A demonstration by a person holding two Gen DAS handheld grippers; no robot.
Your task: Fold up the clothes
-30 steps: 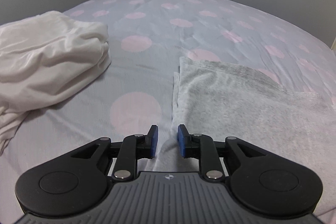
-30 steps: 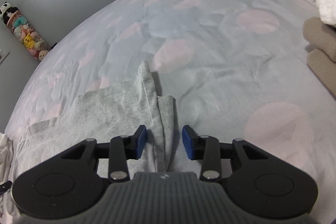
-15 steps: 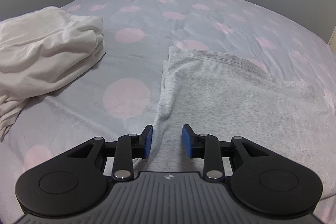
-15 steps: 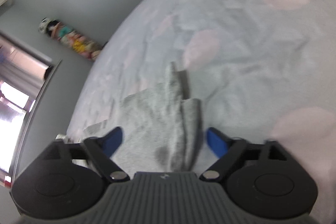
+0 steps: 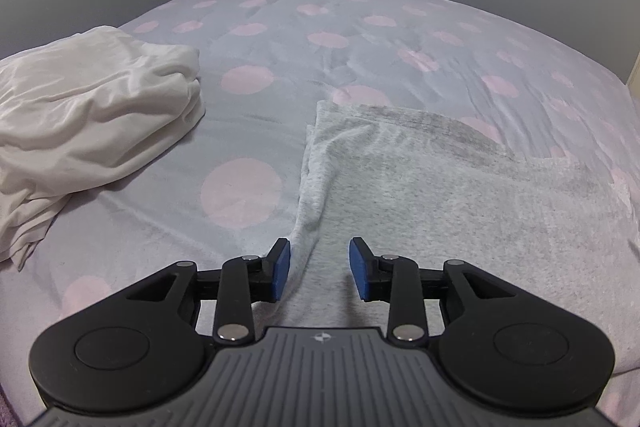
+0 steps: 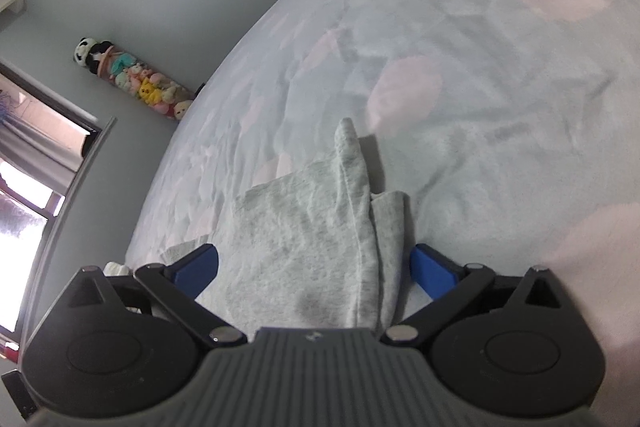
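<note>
- Looking from the left, you had the folded white garment [image 5: 92, 115] resting near the left edge of the bed [image 5: 360, 27], well apart from the grey garment [image 5: 460, 195] that lay spread on the dotted cover.
- Your left gripper [image 5: 319, 269] hovered over the grey garment's left hem, its jaws narrowly parted with a raised ridge of cloth between them; the pads did not seem to press on it.
- Your right gripper [image 6: 314, 269] sat over the garment's right edge, jaws spread wide around the doubled fold of cloth [image 6: 380, 227], touching nothing.
- You appeared to be between folds: a fold had been laid and let go, and the next move likely called for fresh grips on two edges to bring them across.
- Against the earlier frames, your right jaws had just been opening from a narrow gap, the fold remaining between them; your left jaws had opened slightly, and that view showed more of the bed.
</note>
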